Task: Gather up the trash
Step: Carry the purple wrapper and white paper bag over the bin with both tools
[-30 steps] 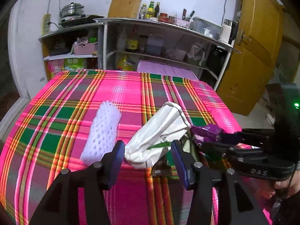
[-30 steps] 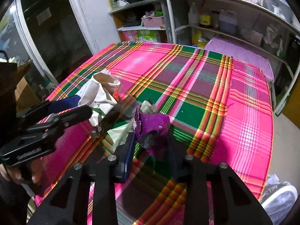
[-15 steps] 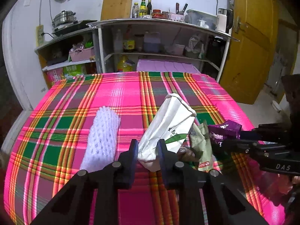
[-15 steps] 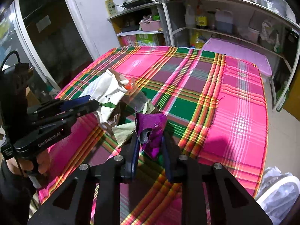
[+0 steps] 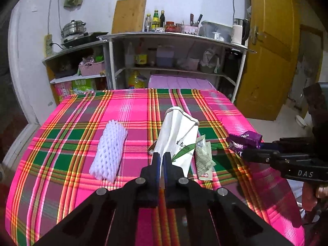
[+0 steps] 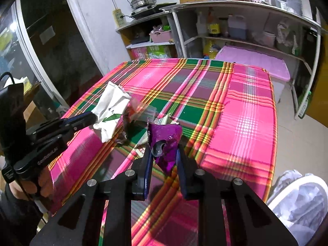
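The left gripper has its jaws drawn almost together, having just been closing, and they pinch the near end of a white paper bag with green leaf print. The bag slants away from the gripper over the plaid tablecloth, its open far end pointing toward the table's far edge; whether that end rests on the cloth or is lifted clear I cannot tell. The right gripper is clamped narrowly on a crumpled purple foil wrapper, which sticks up between its blue-padded fingers near the table's near edge; its jaws have just been closing a little as well. In the left wrist view the same wrapper shows at the tip of the right gripper, over the table's right side. A white foam fruit net lies on the cloth to the left of the bag, well apart from both grippers. Just beside the bag on its right lies a flattened pale green wrapper, and a clear crinkled wrapper sits between the bag and the purple foil. A white bin with a plastic liner stands on the floor off the table's right near corner. Behind the table's far edge runs a metal shelf unit crowded with bottles and jars.
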